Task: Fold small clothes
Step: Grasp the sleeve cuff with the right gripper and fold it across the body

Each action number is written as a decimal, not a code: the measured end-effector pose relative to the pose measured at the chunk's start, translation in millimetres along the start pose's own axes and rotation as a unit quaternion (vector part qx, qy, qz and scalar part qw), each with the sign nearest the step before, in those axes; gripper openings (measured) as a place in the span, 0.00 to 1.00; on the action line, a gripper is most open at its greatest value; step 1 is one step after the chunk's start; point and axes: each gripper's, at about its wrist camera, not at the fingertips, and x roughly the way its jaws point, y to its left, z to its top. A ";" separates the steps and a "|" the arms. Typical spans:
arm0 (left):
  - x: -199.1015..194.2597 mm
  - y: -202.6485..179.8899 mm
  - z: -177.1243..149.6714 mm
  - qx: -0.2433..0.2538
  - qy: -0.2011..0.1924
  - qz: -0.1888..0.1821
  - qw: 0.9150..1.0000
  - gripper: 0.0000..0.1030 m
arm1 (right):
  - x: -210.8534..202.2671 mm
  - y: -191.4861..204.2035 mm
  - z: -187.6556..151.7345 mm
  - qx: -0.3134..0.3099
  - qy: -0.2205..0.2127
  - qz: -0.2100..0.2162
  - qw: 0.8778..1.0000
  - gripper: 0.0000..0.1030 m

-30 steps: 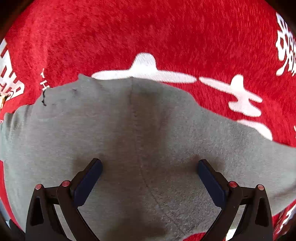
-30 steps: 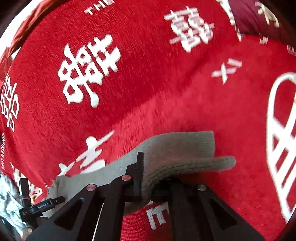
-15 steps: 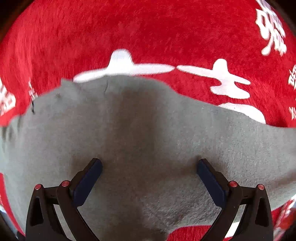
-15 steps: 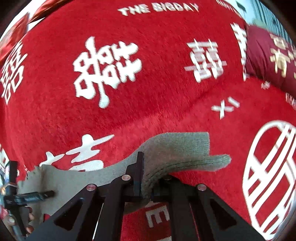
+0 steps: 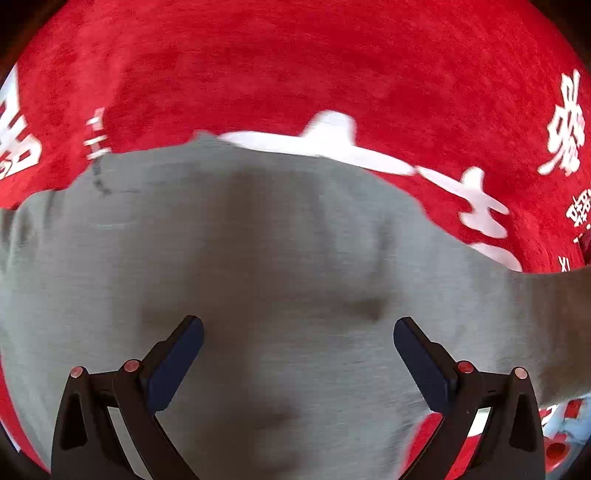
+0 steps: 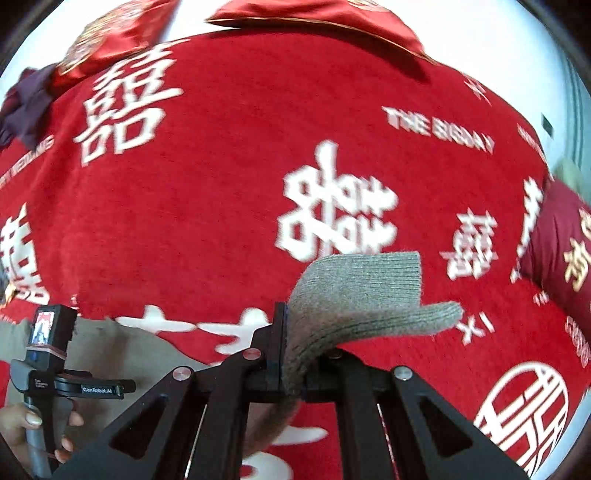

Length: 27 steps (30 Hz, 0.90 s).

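Note:
A grey knit garment (image 5: 280, 266) lies spread on a red blanket (image 5: 295, 66) with white characters. In the left wrist view my left gripper (image 5: 298, 334) stands open just above the garment's middle, nothing between its blue pads (image 5: 177, 360). In the right wrist view my right gripper (image 6: 293, 347) is shut on the garment's ribbed cuff (image 6: 365, 291), which is lifted off the blanket and flops to the right. From there the cloth trails down to the left toward the flat part (image 6: 110, 343). The left gripper's handle (image 6: 48, 354), held by a hand (image 6: 22, 424), shows at the lower left.
The red blanket (image 6: 240, 166) covers the whole work surface. Red cushions (image 6: 314, 14) lie along its far edge, a dark purple cloth (image 6: 26, 107) at the far left, and a dark red cushion (image 6: 561, 243) at the right.
My right gripper has risen with the cuff and rolled, so more of the far blanket and the cushions show. My left gripper has shifted across the garment, still open.

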 end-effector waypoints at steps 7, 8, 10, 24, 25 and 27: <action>-26.0 107.0 2.4 -0.052 -0.014 0.000 0.999 1.00 | 10.7 110.4 17.9 -0.069 -0.001 0.036 0.997 0.05; -28.0 129.3 2.1 -0.066 -0.013 -0.001 0.998 1.00 | 16.3 130.5 15.7 -0.076 0.004 0.044 0.996 0.05; -31.6 160.8 0.8 -0.086 -0.015 0.000 0.996 1.00 | 25.6 167.2 9.8 -0.089 0.014 0.058 0.994 0.05; -45.5 320.7 -10.8 -0.171 -0.028 -0.019 0.985 1.00 | 94.6 397.5 -80.2 -0.198 0.112 0.121 0.966 0.05; -44.4 325.1 -11.7 -0.172 -0.028 -0.021 0.985 1.00 | 98.4 406.6 -84.8 -0.201 0.118 0.121 0.965 0.05; -44.2 330.5 -16.2 -0.170 -0.030 -0.024 0.985 1.00 | 107.1 423.0 -95.1 -0.204 0.132 0.119 0.963 0.05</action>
